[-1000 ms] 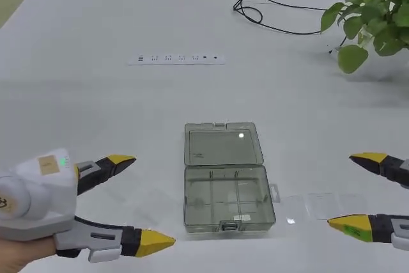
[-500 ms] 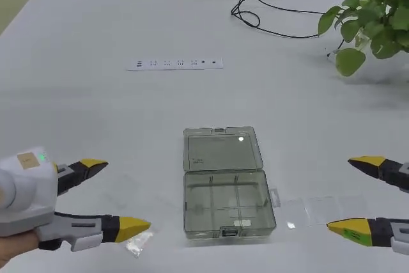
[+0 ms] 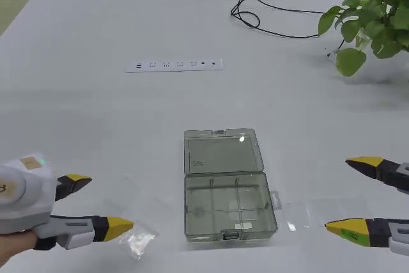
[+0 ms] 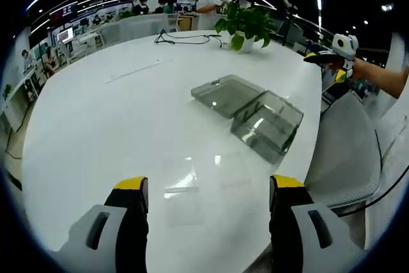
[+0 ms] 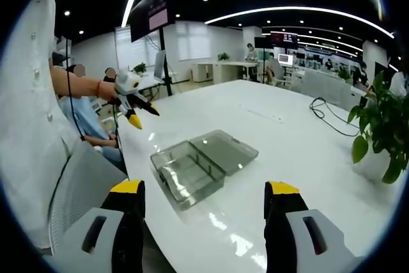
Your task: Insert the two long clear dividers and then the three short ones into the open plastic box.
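The smoky clear plastic box lies open near the table's front edge, its lid flat behind it. Faint partition lines cross its base. Flat clear dividers lie just right of the box, and a small clear piece lies to its left. My left gripper is open at the lower left, its lower tip beside that clear piece. My right gripper is open at the lower right, near the dividers. The left gripper view shows the box ahead and clear pieces between the open left gripper. The right gripper faces the box.
A white power strip lies mid-table. A black cable coils at the back. A green potted plant stands at the back right. A person's sleeve and chair sit by the table edge in the gripper views.
My left gripper has drawn back to the left and toward the near edge, uncovering a small clear piece on the table. The right gripper and the box have stayed put.
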